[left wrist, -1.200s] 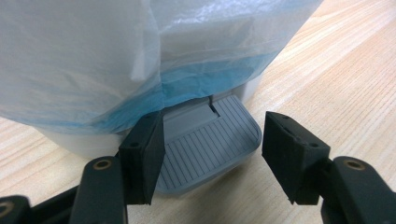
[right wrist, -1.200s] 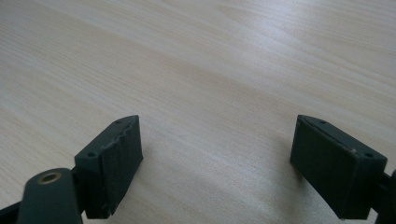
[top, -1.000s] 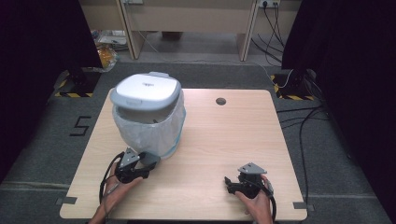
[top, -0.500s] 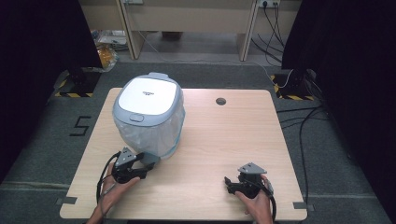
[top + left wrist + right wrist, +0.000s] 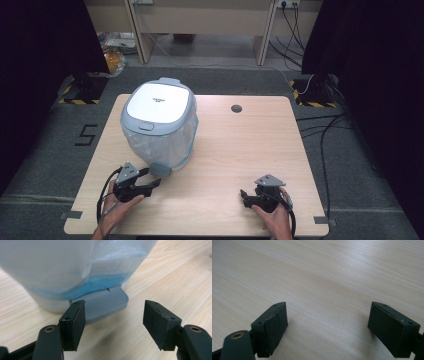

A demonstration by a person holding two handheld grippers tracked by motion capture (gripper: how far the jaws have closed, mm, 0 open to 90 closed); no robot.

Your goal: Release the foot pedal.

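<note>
Grey pedal bin (image 5: pixel 159 125) on a wooden desk (image 5: pixel 240 145), two hand-held grippers near it.

White-lidded and lined with a clear bag, the bin stands at about ten o'clock on the desk. Its ribbed pedal (image 5: pixel 106 302) faces the left gripper (image 5: pixel 150 181), at seven o'clock, whose fingers (image 5: pixel 75 322) have just been opening and stand apart just short of the pedal, apparently not touching it. At five o'clock the right gripper (image 5: pixel 245 196) rests with fingers (image 5: pixel 274 322) wide apart over bare wood, holding nothing.
</note>
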